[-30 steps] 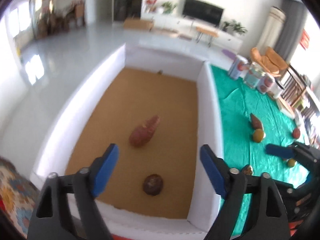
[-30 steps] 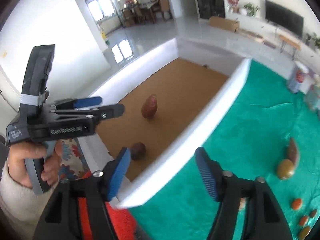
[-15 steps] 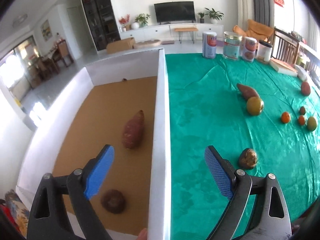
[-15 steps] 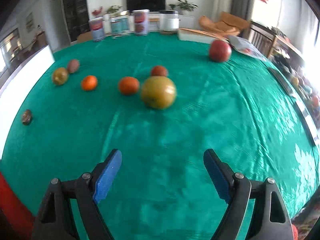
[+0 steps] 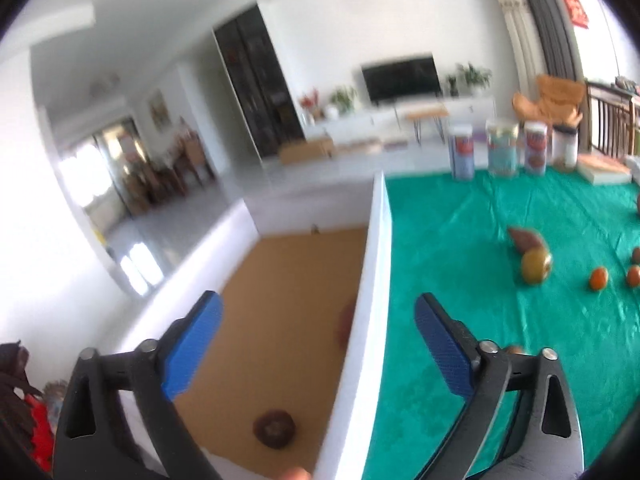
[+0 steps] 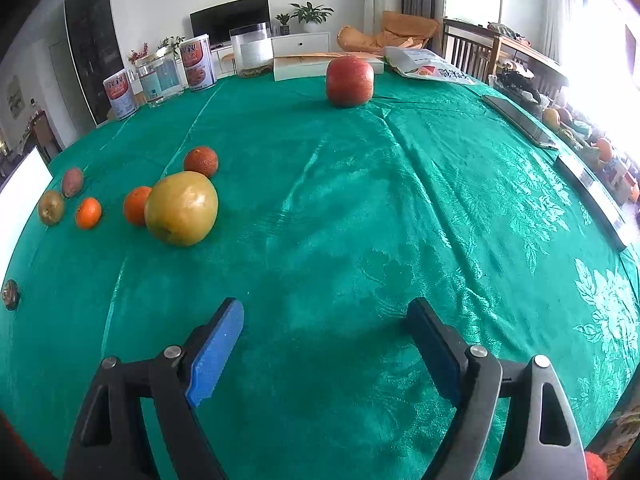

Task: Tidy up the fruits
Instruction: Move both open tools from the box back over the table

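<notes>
Both tongs are empty. The right gripper (image 6: 324, 344) hangs over bare green cloth (image 6: 400, 200) with its jaws fairly wide apart, nothing between them. The left gripper (image 5: 318, 344) straddles the white box wall (image 5: 360, 320), and its jaws are opening with only that wall between them.

The fruit is spread out. From the right wrist, the big yellow-green fruit (image 6: 182, 209) sits at ten o'clock, an orange (image 6: 136, 205) touching its left side, more small ones beyond toward nine. The red apple (image 6: 350, 81) stands well apart at twelve o'clock, near the cans (image 6: 196, 64).

That yellow-green one looks heavy and smooth-skinned (likely to slip if pinched high), so I'd take it across its widest middle, pads level. The small oranges should be light and a little soft, so a gentle squeeze will do.

In the box, a dark round fruit (image 5: 275, 428) lies on the brown floor (image 5: 280, 280) at six o'clock in the left view.
</notes>
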